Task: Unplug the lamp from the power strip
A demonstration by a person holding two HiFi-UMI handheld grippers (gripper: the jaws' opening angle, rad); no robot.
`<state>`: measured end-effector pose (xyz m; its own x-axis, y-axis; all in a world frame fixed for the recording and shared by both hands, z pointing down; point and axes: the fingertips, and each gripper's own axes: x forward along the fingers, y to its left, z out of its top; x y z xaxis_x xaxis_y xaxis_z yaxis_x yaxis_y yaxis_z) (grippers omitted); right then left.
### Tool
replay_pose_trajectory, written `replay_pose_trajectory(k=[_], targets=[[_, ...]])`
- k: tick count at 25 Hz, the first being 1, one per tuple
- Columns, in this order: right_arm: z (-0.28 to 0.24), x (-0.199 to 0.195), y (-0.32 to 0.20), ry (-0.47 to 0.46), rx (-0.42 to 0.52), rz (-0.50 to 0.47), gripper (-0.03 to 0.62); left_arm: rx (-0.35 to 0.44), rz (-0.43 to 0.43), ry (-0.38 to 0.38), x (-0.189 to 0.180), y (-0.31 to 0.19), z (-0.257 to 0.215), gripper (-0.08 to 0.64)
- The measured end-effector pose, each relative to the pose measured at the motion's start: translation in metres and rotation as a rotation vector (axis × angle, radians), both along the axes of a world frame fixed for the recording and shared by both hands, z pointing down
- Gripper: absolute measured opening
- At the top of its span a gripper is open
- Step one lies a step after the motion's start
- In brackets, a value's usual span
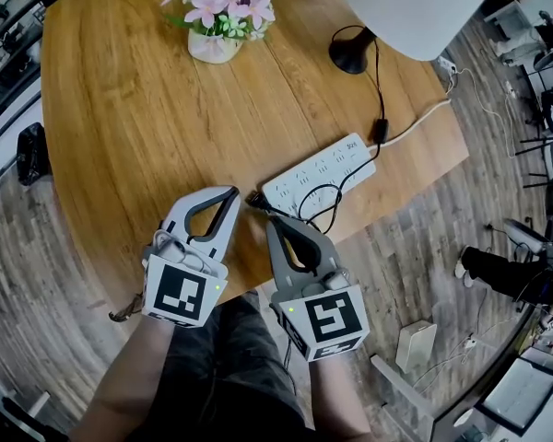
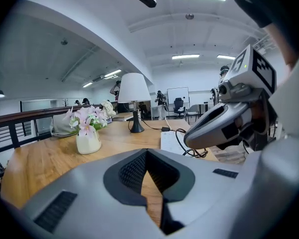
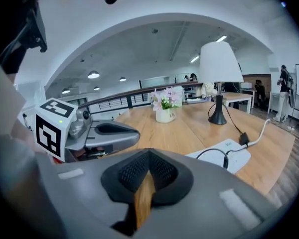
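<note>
**Head view; dial centred on the table top, twelve o'clock pointing away from the person.**

- The round light-wood table (image 1: 111,109) bears everything listed here.
- The white ceramic vase of pink flowers (image 1: 214,40) stands at twelve o'clock.
- The white-shaded lamp with a black round base (image 1: 352,53) stands at two o'clock, to the right of the vase.
- The long white plastic power strip (image 1: 318,168) lies at four o'clock, near the table's edge and in front of the lamp.
- The thin black lamp cord (image 1: 378,86) runs from the base to the strip and loops over it.
- The black plug (image 1: 256,199) sits off the strip's eight-o'clock end.
- At six o'clock, the grey left gripper (image 1: 229,193) lies left of the grey right gripper (image 1: 273,221).
- The right gripper's tip is just behind the plug.
</note>
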<state>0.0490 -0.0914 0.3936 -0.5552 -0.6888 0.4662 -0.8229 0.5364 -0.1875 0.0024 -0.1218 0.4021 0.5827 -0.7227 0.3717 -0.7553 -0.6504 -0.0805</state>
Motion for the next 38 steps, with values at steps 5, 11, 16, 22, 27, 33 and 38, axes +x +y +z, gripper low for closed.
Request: replay_pose_trajectory(k=[5, 11, 16, 22, 27, 33, 38], targets=[[-0.037, 0.012, -0.012, -0.038, 0.116, 0.051, 0.008, 0.031, 0.005, 0.045, 0.004, -0.006, -0.028, -0.005], [-0.067, 0.030, -0.019, -0.052, 0.203, 0.096, 0.008, 0.040, -0.003, 0.129, 0.006, -0.012, -0.057, -0.005], [-0.091, 0.040, -0.023, -0.088, 0.250, 0.138, 0.008, 0.045, -0.023, 0.193, 0.004, -0.017, -0.080, -0.005], [-0.121, 0.044, -0.030, -0.108, 0.321, 0.162, 0.008, 0.103, -0.040, 0.199, -0.005, -0.023, -0.107, -0.005], [-0.145, 0.043, -0.032, -0.126, 0.369, 0.166, 0.008, 0.153, -0.056, 0.225, -0.013, -0.027, -0.131, -0.005], [-0.171, 0.044, -0.034, -0.153, 0.428, 0.172, 0.008, 0.189, -0.067, 0.243, -0.018, -0.030, -0.156, -0.005], [-0.181, 0.046, -0.034, -0.131, 0.451, 0.172, 0.008, 0.204, -0.074, 0.269, -0.023, -0.031, -0.170, -0.005]])
